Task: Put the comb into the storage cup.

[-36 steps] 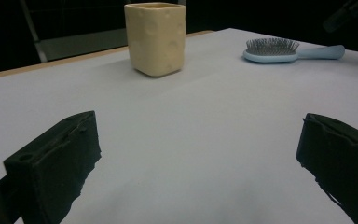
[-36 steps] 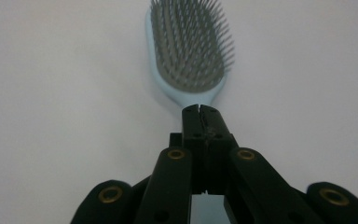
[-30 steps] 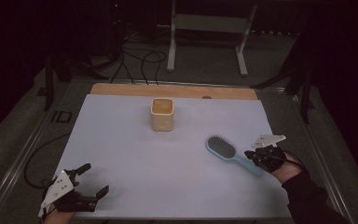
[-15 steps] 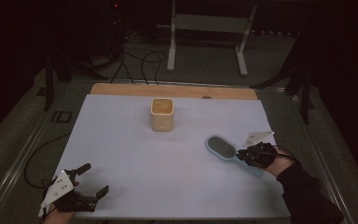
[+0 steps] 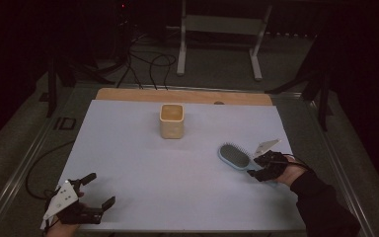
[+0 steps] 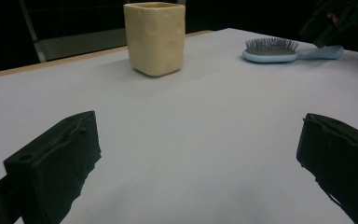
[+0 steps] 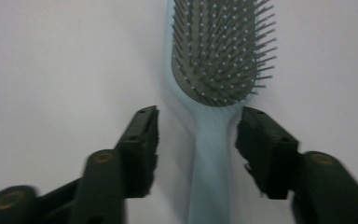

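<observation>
Hairbrush (image 5: pixel 235 156) lies bristles up on the right side of the table (image 5: pixel 128 148), its pale blue handle pointing toward the near right. Right hand-held gripper (image 7: pixel 198 135) straddles that handle where it meets the head; its jaws have just been opening and stand apart on either side, with a gap to the handle. Left hand-held gripper (image 5: pixel 93 190) rests at the near left corner, spread wide and empty. Beige cup (image 5: pixel 171 120) stands upright at the far middle.

Light-blue hairbrush (image 7: pixel 212 158) handle between just-opened right claw (image 7: pixel 196 135) jaws, untouched.
</observation>
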